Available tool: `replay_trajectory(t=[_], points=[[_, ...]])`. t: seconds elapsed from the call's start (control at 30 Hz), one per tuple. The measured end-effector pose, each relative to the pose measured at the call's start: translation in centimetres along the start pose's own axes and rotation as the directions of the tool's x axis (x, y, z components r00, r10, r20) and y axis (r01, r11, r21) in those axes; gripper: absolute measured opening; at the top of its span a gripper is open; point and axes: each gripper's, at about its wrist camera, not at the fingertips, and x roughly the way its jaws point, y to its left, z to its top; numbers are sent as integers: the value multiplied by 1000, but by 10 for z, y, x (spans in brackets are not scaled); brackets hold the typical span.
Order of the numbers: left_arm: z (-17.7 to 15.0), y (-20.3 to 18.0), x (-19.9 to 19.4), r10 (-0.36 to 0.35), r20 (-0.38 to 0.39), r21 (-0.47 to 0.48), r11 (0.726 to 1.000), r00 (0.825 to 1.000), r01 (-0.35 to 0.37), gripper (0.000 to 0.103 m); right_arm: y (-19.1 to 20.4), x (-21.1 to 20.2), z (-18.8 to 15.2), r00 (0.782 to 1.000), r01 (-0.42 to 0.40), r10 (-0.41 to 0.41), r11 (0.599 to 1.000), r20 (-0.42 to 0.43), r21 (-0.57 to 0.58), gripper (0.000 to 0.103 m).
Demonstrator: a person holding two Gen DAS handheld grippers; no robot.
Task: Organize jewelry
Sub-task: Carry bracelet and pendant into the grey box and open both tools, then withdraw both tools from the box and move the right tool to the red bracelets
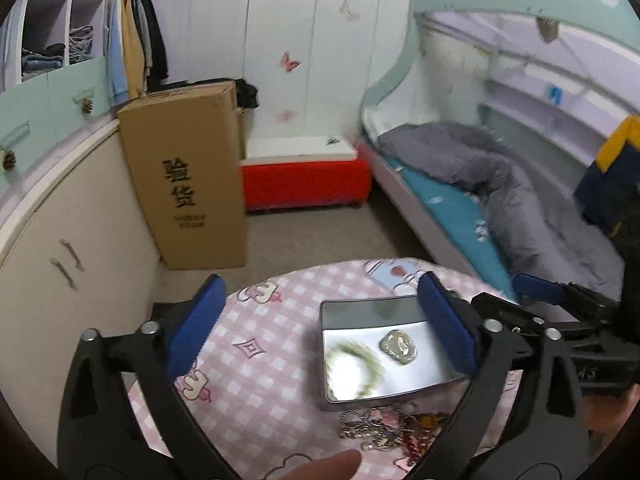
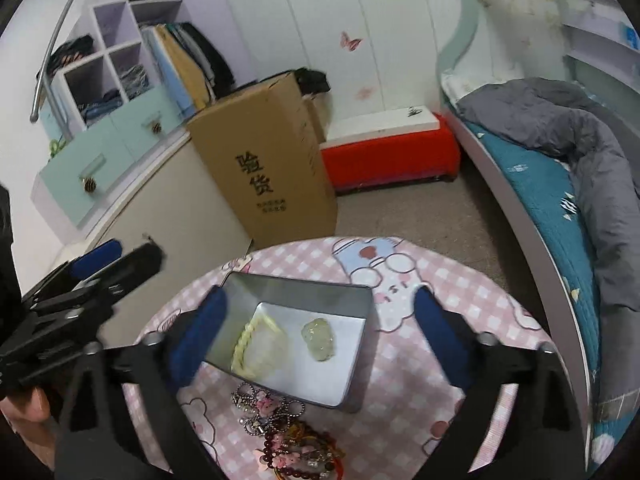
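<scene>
Jewelry [image 2: 288,436] lies in a tangled heap of chains, charms and dark red beads on the pink checked cloth [image 2: 404,392] that covers the round tabletop, just beside the near edge of an open metal tin [image 2: 352,376]. Inside the tin sit a pale yellow-green bracelet [image 2: 252,344] towards its left end and a pale green pendant [image 2: 318,338] near its middle, apart from each other. The left gripper [image 1: 320,320] hovers above the tin with its jaws spread wide and nothing between them; the right gripper [image 2: 320,312] hangs likewise, jaws wide apart and holding nothing. Beyond the tabletop the room shows a tall cardboard box [image 2: 268,172] standing on the grey floor against a cream cabinet [image 1: 68,248], a red bench [image 2: 392,160] by the white panelled wall, and a bed [image 2: 532,184] with a teal sheet and a grey quilt [image 2: 592,148]. The heap is cut off at the lower edge of the right wrist view and partly covered by the gripper's frame in the left wrist view, so single pieces are hard to tell apart; the bracelet is blurred in the left wrist view.
</scene>
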Motion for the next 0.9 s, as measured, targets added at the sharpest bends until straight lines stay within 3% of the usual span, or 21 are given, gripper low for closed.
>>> replay_trajectory(t=[0.43, 0.9], points=[[-8, 7, -66, 106, 98, -33, 994, 990, -103, 95, 7, -53, 1, 993, 53, -55, 998, 101, 22, 95], [-29, 18, -131, 106, 172, -84, 992, 979, -93, 95, 35, -117, -15, 976, 89, -76, 995, 204, -56, 95]])
